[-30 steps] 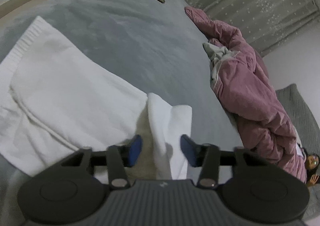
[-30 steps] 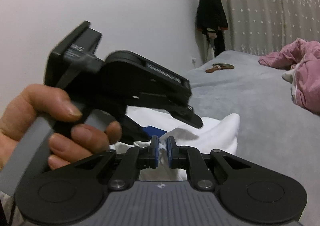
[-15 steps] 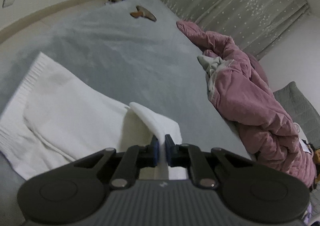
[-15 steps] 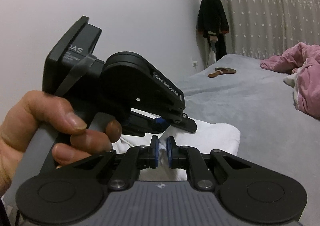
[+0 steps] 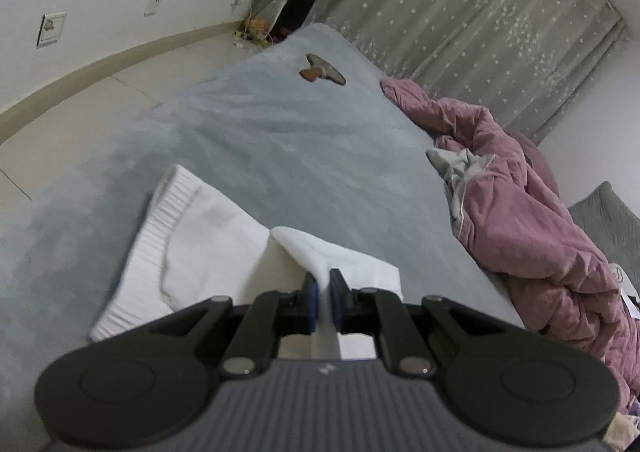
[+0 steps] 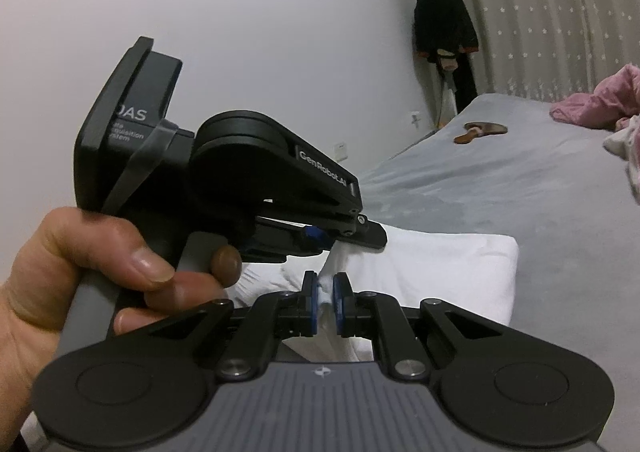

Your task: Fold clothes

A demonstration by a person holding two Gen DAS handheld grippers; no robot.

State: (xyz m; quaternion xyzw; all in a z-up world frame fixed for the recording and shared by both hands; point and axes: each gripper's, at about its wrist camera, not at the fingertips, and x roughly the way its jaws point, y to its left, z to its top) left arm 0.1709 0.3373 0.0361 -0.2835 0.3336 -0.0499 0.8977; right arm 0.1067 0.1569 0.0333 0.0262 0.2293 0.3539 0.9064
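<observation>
A fold of the white sweater [image 5: 208,248] is pinched between the left tongs [image 5: 324,302]; another fold is clamped by the right tongs [image 6: 327,302]. The sweater is spread on the grey bed [image 5: 260,139] ahead of both tongs.

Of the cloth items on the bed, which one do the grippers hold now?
The white garment, lying flat near the bed's edge. Both the left gripper and right gripper pinch its fabric. The pink quilt lies bunched and untouched beside the curtain.
</observation>
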